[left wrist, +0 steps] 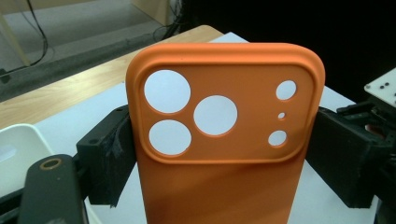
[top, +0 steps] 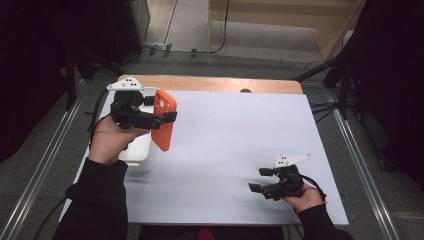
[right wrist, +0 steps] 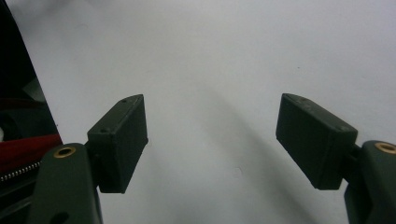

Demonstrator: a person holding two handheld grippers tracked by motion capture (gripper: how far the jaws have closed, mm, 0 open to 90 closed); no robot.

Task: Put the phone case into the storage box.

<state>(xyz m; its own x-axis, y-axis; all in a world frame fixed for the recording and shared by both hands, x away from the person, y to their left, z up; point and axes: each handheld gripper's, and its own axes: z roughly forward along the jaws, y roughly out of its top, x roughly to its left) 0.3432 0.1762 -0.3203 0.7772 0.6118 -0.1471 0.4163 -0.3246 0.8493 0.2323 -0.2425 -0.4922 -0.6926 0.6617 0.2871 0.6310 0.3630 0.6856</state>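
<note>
Jaws of left gripper (top: pixel 167 116) clamp orange phone case (top: pixel 162 120) by its edges; case bottom cut off in left gripper view, hand partly hides white container (top: pixel 139 155). Right gripper (top: pixel 261 180) spread wide, nothing between, over white table (top: pixel 225 150).

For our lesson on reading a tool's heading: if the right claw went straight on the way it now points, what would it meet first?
Probably the white table top: between the right claw's open jaws lies bare surface, with nothing standing in the way, though depth is unclear.

A white rectangular plastic tub (top: pixel 137 152) sits near the left edge of the white-topped wooden bench (top: pixel 225 150).
</note>
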